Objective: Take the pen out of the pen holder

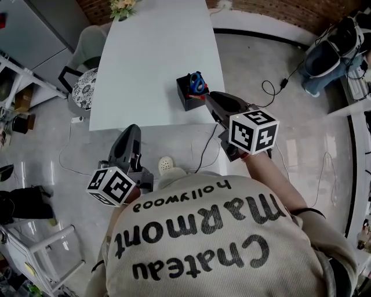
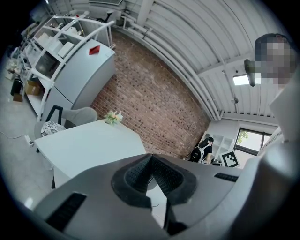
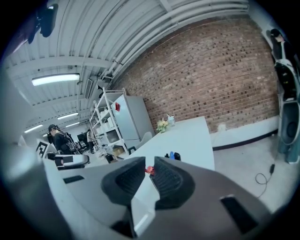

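A black pen holder (image 1: 186,96) stands near the right front edge of the white table (image 1: 145,58). Blue scissors (image 1: 197,82) stick out of it. My right gripper (image 1: 208,96) reaches the holder's near right side, its jaws closed on the red end of a pen (image 1: 200,97). In the right gripper view that red pen tip (image 3: 149,170) sits between the pads of the right gripper (image 3: 149,171), with the blue scissor handles (image 3: 171,155) just beyond. My left gripper (image 1: 131,130) hangs below the table's front edge, away from the holder. In its own view the left gripper (image 2: 151,160) is shut on nothing.
A chair with a patterned cushion (image 1: 86,87) stands at the table's left side, and flowers (image 1: 123,6) sit at the far end. A cable (image 1: 272,87) lies on the floor to the right. Shelves (image 1: 17,81) line the left, and a person (image 1: 327,55) sits far right.
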The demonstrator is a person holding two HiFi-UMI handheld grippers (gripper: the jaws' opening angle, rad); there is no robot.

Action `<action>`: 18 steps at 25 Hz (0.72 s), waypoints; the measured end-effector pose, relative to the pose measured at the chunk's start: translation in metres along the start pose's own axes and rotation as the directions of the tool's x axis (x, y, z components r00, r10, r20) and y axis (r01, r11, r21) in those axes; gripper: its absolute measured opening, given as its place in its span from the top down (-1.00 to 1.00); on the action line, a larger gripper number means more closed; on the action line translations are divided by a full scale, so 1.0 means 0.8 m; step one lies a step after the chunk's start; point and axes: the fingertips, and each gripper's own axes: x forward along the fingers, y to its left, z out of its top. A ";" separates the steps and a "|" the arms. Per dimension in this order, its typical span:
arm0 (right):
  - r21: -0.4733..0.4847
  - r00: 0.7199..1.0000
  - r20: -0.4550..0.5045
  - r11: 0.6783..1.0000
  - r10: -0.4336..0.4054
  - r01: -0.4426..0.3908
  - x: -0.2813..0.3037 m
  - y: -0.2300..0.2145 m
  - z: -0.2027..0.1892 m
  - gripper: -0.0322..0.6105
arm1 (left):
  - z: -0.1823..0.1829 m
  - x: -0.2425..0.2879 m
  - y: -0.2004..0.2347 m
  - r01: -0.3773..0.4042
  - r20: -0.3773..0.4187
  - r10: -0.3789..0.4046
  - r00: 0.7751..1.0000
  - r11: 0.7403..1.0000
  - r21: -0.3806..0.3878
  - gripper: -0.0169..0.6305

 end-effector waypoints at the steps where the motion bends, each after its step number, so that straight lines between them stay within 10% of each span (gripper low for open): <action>1: -0.001 1.000 0.001 1.000 0.003 -0.003 -0.002 0.000 -0.001 0.71 | -0.003 -0.002 -0.002 -0.004 0.002 0.004 1.000 1.000 -0.003 0.95; 18: -0.003 0.999 0.026 1.000 0.028 -0.028 -0.056 -0.014 -0.015 0.71 | -0.039 -0.027 -0.046 -0.034 0.039 0.035 0.999 0.999 -0.010 0.95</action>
